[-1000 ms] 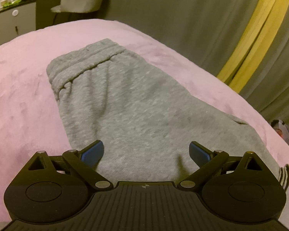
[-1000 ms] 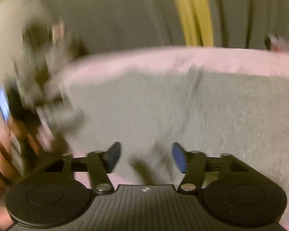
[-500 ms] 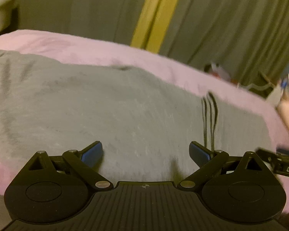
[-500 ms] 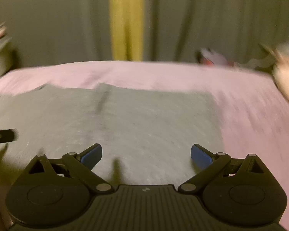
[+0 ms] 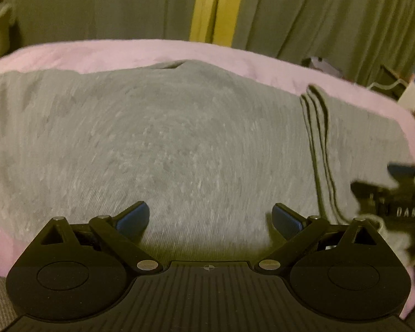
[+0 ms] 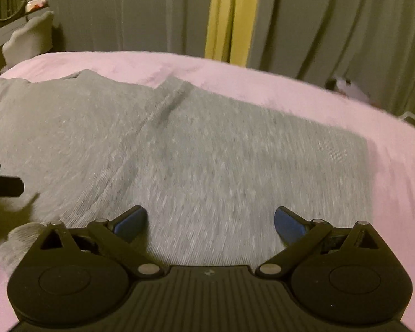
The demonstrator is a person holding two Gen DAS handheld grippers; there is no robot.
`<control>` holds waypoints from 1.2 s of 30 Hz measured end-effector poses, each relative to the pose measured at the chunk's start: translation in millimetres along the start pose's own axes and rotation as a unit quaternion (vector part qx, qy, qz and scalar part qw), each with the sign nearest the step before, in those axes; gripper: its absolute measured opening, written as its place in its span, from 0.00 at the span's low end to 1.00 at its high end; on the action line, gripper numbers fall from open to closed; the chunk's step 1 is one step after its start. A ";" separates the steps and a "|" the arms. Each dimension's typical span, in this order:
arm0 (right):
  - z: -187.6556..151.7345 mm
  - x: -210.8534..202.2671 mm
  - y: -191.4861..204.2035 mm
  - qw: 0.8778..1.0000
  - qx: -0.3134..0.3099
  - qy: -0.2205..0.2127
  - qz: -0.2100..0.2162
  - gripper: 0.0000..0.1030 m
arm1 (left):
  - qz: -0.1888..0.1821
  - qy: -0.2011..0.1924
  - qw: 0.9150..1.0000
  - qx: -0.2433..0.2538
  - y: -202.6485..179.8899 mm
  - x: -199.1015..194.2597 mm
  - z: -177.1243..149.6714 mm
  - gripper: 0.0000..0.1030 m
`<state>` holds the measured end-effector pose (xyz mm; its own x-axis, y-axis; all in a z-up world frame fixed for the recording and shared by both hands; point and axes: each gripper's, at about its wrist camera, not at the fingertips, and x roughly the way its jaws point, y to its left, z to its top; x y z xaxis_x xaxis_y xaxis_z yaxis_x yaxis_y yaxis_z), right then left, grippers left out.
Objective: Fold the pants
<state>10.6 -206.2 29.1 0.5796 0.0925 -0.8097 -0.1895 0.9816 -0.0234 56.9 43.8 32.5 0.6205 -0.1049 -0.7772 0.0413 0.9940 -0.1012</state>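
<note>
1. Up close, my left gripper (image 5: pixel 209 218) hangs over the grey pants (image 5: pixel 179 144), jaws spread wide and empty, cloth directly beneath and ahead of them.
2. Beside it, my right gripper (image 6: pixel 210 220) stands with jaws equally wide, nothing between them, above the pants' right-hand end.
3. Between us, the ribbed cuff (image 5: pixel 315 144) marks the folded layer; it sits just right of my left jaws.
4. Farther out, the pants run long-axis side to side across the pink bed (image 6: pixel 235 77), so both hands look equally near the front edge.
5. Beyond hangs the curtain (image 6: pixel 332 22).
</note>
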 end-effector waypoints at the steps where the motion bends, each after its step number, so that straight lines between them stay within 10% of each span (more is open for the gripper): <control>1: 2.0 5.9 -0.2 1.000 0.000 -0.004 0.000 0.97 | 0.005 0.001 1.000 0.008 -2.6 0.0 -1.1 0.97; 36: 6.1 22.4 -7.4 1.000 0.008 -0.011 0.004 0.97 | 0.001 0.014 0.997 -0.075 24.6 -12.3 1.5 0.97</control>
<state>29.8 -210.4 14.7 0.5957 0.1037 -0.7965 -0.1816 0.9833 -0.0078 51.5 69.6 40.4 0.5979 -0.1056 -0.7946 -0.0794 0.9786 -0.1898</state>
